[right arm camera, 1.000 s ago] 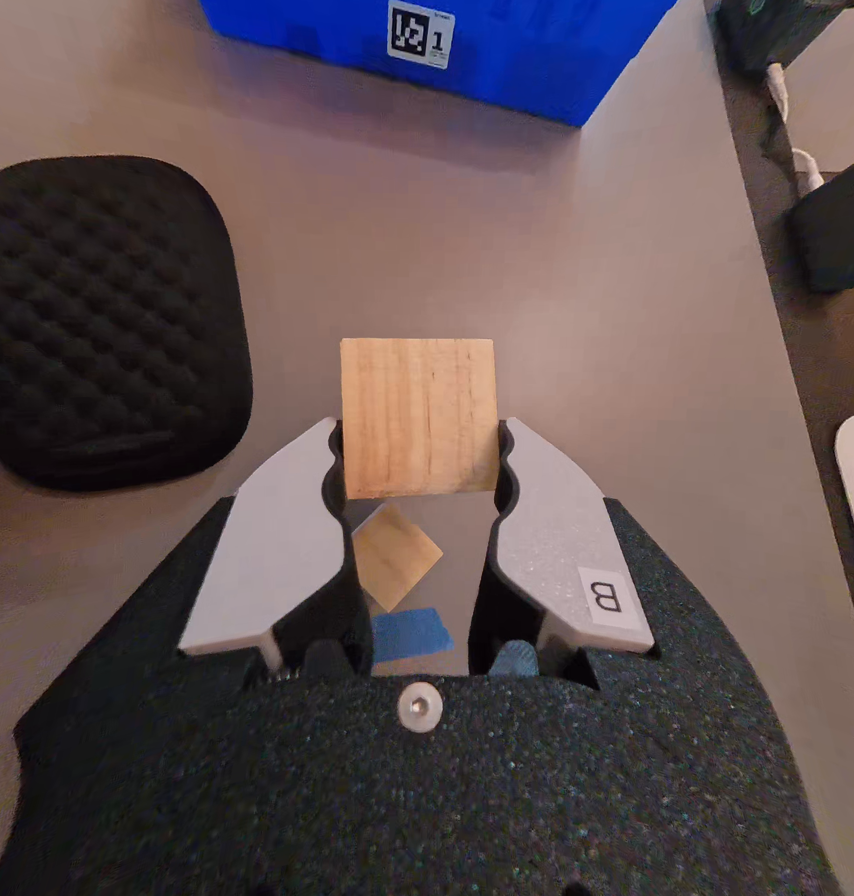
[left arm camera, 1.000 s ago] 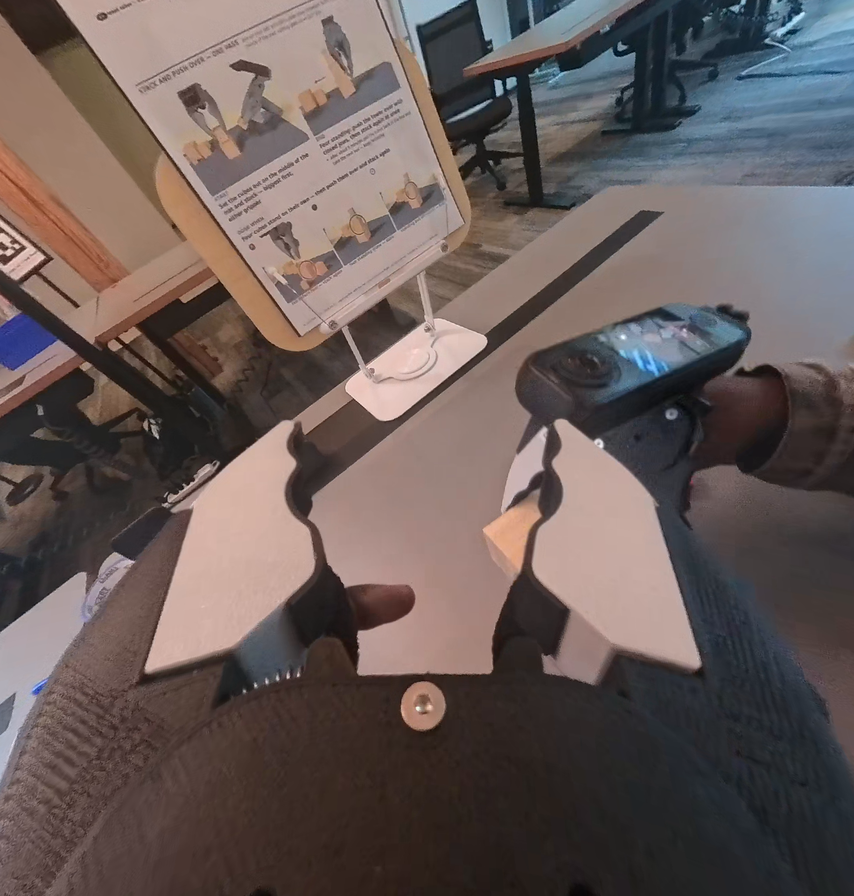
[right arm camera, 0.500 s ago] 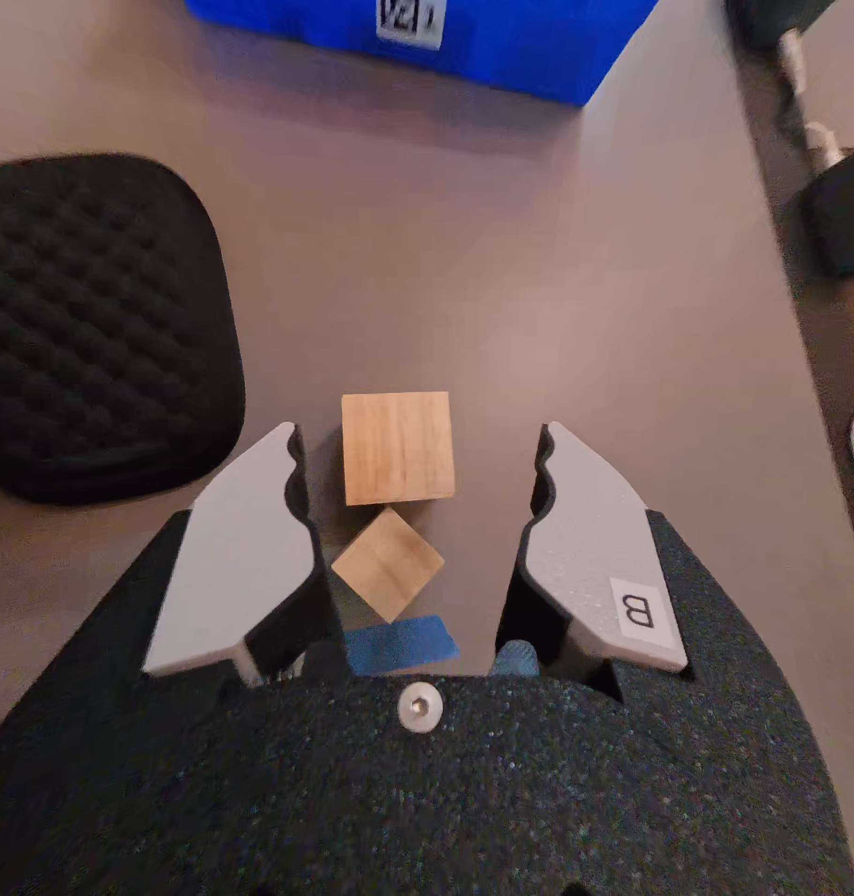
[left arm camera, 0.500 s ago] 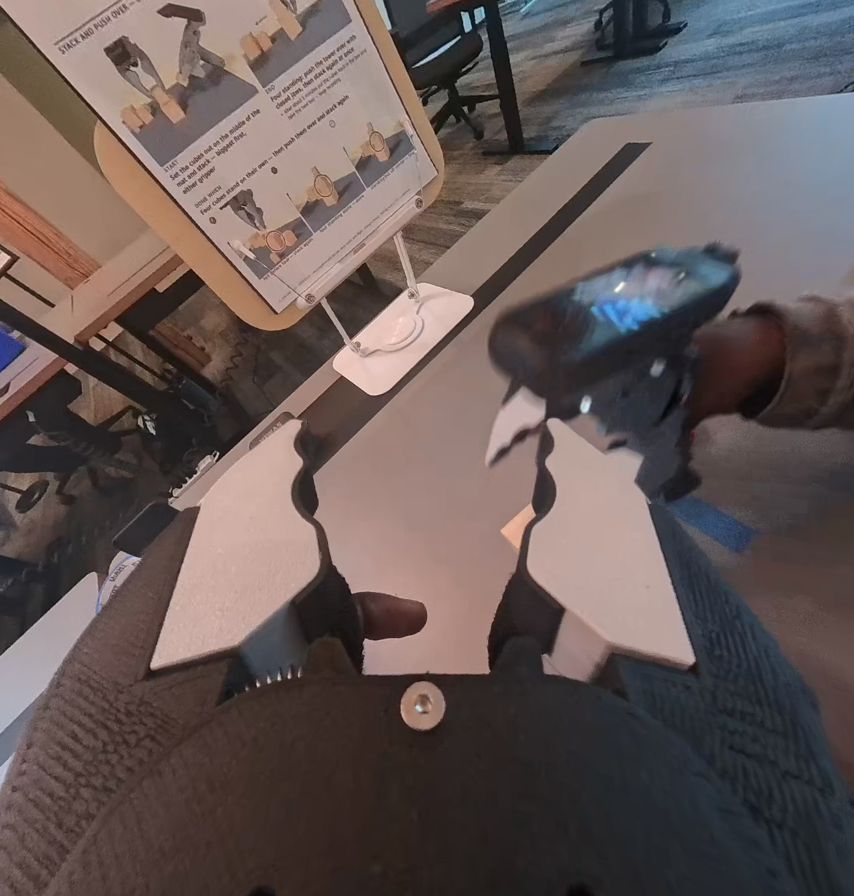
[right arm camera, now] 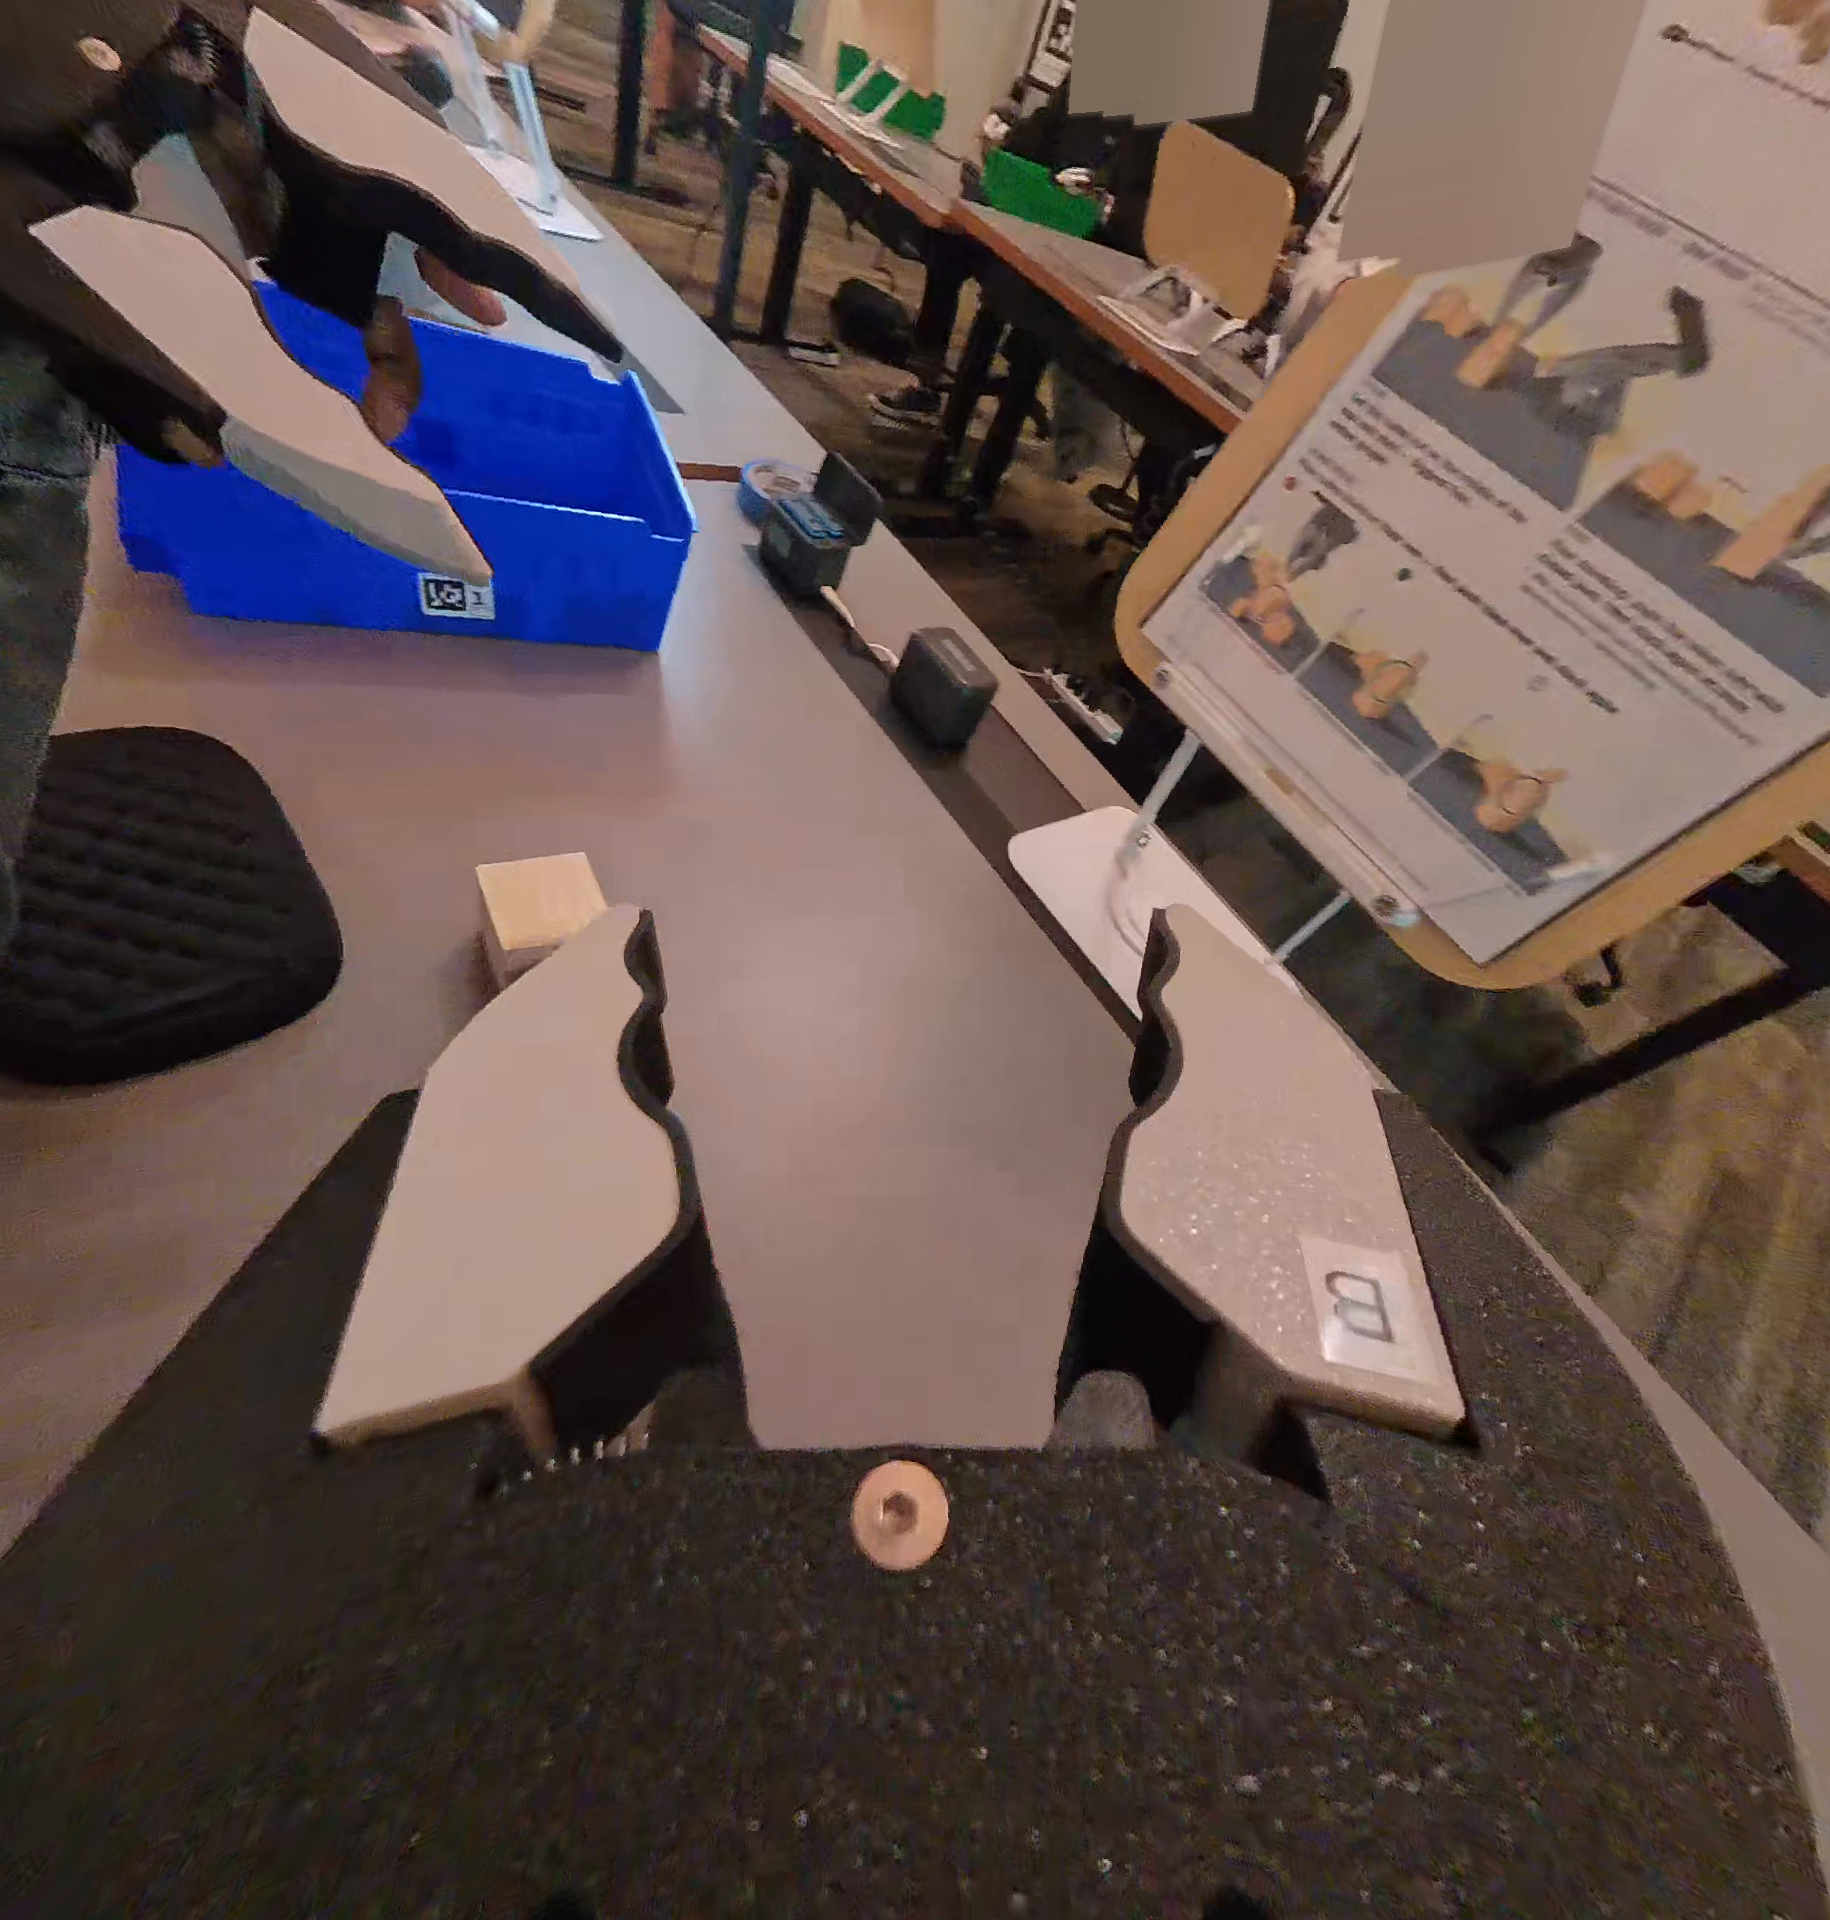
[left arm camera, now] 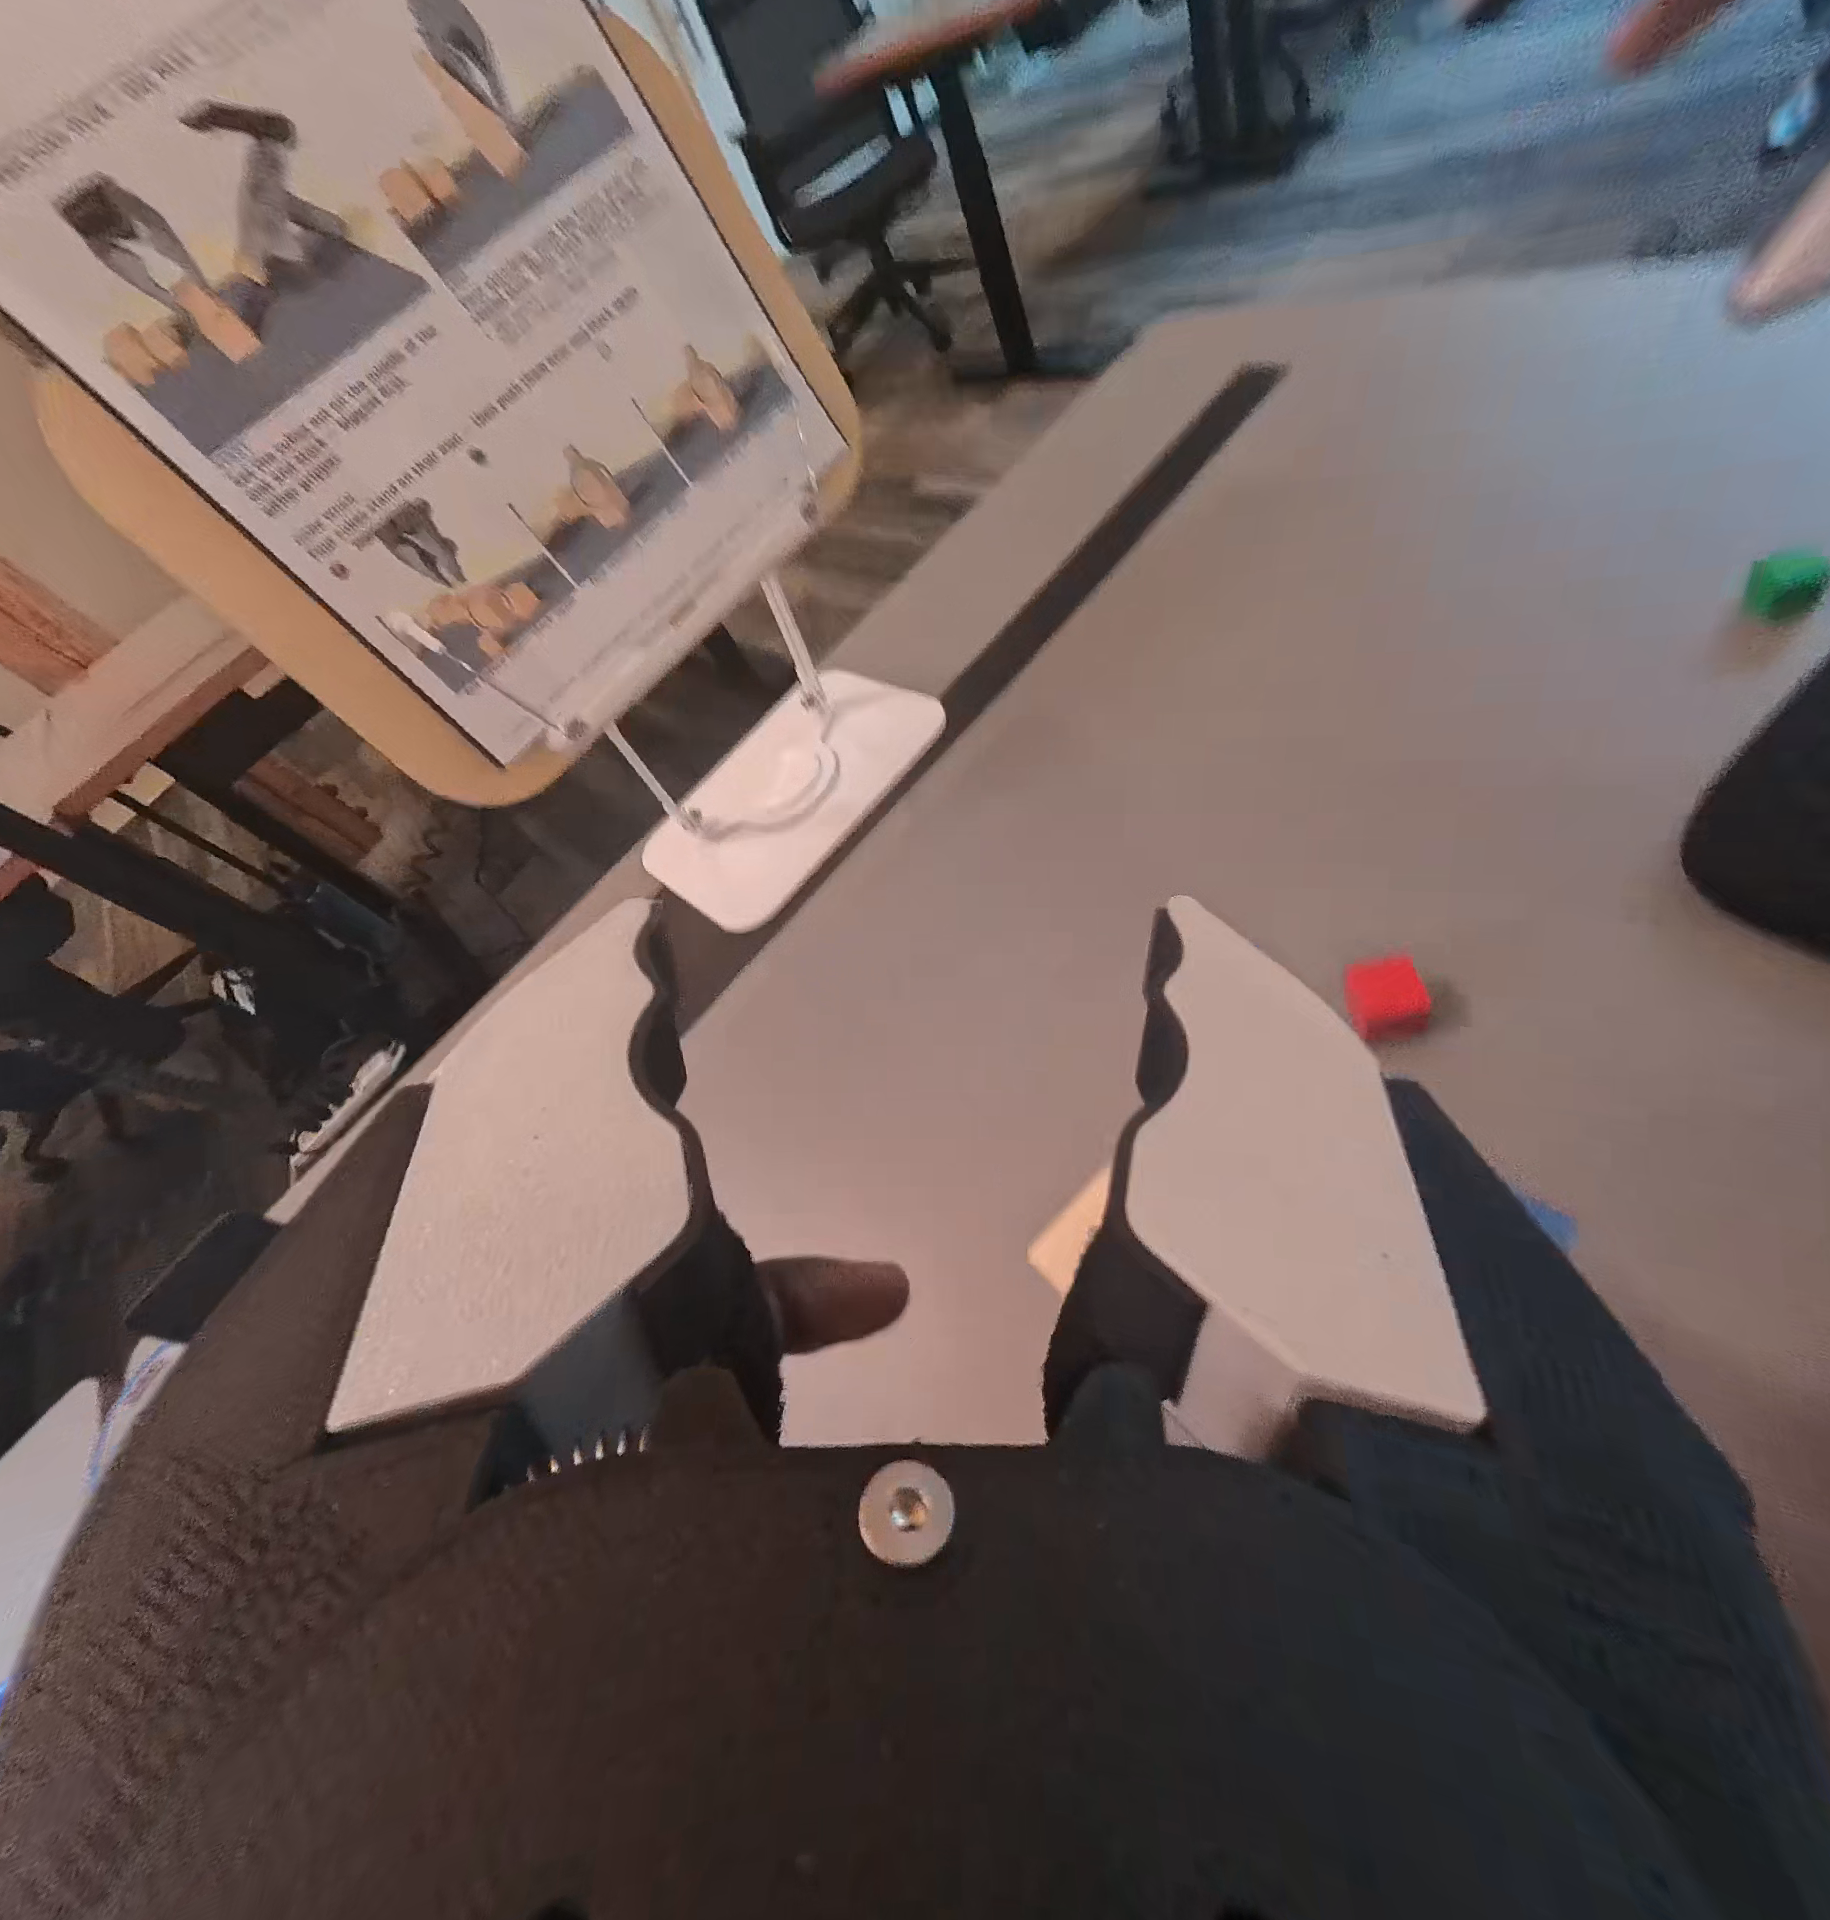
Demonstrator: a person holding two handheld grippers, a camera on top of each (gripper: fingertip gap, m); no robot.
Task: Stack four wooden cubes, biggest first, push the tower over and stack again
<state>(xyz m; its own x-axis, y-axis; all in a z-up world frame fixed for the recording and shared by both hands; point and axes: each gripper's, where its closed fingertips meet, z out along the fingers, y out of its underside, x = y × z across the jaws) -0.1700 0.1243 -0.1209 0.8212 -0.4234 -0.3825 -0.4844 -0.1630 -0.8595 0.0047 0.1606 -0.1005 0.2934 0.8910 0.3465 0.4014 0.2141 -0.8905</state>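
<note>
A pale wooden cube [right arm camera: 537,902] stands on the grey table [right arm camera: 786,831], just beyond the left fingertip of my right gripper [right arm camera: 900,920] and partly hidden by it. My right gripper is open with only bare table between its fingers. My left gripper [left arm camera: 906,914] is open and empty above the table; a corner of a wooden cube [left arm camera: 1069,1236] peeks out behind its right finger. The left gripper also shows in the right wrist view [right arm camera: 552,468] at the upper left, raised and open.
A blue bin [right arm camera: 578,582] and a black quilted mat [right arm camera: 152,894] lie at the left. An instruction board on a white stand [right arm camera: 1513,623] stands at the table's far edge, by black devices [right arm camera: 942,686]. A red cube [left arm camera: 1387,997] and a green cube [left arm camera: 1789,587] lie to the right. The right gripper is farther from the pale wooden cube [right arm camera: 537,902], some 25 cm, than the left, some 20 cm.
My right gripper opened and let go of the wooden cube, which now stands on the table, then rose and tilted up toward the board. It has left the left wrist view.
</note>
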